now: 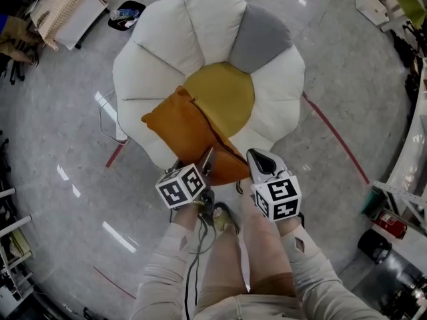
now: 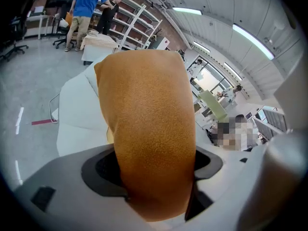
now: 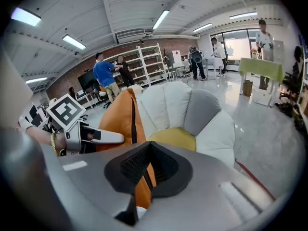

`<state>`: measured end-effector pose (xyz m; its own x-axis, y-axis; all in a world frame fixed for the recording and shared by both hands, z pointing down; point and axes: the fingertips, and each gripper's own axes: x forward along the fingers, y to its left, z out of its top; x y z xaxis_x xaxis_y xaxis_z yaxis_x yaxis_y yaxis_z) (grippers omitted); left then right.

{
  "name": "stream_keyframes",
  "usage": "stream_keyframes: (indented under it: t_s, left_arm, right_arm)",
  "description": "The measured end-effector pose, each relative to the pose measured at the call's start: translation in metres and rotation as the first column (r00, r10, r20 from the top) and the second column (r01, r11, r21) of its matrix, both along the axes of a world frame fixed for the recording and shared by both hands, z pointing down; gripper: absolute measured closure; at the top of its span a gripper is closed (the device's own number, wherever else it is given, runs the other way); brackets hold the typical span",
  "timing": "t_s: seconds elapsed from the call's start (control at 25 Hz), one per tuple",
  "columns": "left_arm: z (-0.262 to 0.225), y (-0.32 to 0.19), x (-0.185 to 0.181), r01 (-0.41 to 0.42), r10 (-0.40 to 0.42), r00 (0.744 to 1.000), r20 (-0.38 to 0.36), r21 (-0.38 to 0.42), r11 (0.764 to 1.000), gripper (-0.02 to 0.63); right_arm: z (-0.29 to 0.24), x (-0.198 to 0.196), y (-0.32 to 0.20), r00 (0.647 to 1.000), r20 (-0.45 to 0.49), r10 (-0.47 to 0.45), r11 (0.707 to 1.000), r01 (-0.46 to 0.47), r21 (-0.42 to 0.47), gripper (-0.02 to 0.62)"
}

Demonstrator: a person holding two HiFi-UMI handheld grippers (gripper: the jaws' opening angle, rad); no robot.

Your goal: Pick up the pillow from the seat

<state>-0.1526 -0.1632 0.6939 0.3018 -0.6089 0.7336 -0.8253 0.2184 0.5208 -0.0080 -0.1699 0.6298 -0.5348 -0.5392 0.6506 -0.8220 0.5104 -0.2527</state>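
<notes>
While clamping both sets of jaws on the orange pillow (image 1: 183,129) — left gripper (image 1: 202,167) round its thick body, right gripper (image 1: 259,163) on its thin seamed edge — holding it tipped upright at the seat's (image 1: 167,39) front edge, probably nearing completion, with only raising it clear left.

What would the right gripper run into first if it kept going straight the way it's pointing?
The orange pillow pinched in the right gripper; beyond it, probably the seat's yellow centre.
</notes>
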Motion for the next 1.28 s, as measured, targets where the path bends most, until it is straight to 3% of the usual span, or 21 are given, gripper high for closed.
stream_keyframes:
  t_s: [0.68, 1.28]
  left_arm:
    - [-0.142, 0.127, -0.001, -0.081, 0.077, 0.996, 0.046, 0.097, 0.992, 0.223]
    - [-0.236, 0.224, -0.024, 0.027, -0.032, 0.999, 0.033, 0.137, 0.990, 0.222]
  right_arm:
    - [-0.123, -0.015, 0.118, 0.997, -0.014, -0.072, 0.993, 0.073, 0.091, 0.597]
    - [-0.223, -0.026, 0.189, 0.989, 0.014, -0.148, 0.976, 0.143, 0.167, 0.597]
